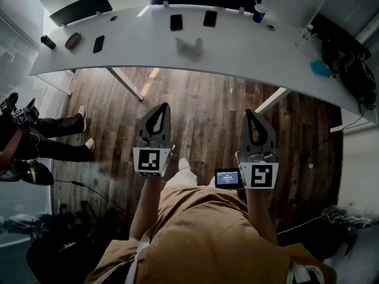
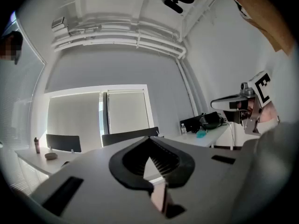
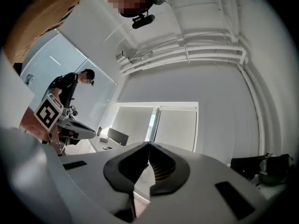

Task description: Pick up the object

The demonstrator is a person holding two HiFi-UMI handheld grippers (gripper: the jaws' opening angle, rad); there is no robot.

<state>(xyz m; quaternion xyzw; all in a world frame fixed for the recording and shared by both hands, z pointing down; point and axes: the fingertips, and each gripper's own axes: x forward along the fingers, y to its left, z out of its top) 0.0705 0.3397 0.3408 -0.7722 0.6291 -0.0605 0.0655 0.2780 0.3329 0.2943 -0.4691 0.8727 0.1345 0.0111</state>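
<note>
My left gripper (image 1: 160, 107) and right gripper (image 1: 249, 113) are held side by side at waist height over the wooden floor, both pointing at the white curved table (image 1: 237, 49). Each is shut with nothing between its jaws, as the left gripper view (image 2: 150, 139) and the right gripper view (image 3: 148, 145) also show. Both are well short of the table. On it lie a pale white object (image 1: 189, 46), two black phones (image 1: 176, 22) (image 1: 209, 18), a third phone (image 1: 98, 44), a grey oval thing (image 1: 73, 40) and a dark bottle (image 1: 47, 42).
Two dark chairs (image 1: 81, 8) stand behind the table. A blue cup (image 1: 259, 12), a teal item (image 1: 321, 68) and black bags (image 1: 355, 70) sit at its right end. A seated person (image 1: 35, 141) is at the left. Cables and bags lie on the floor.
</note>
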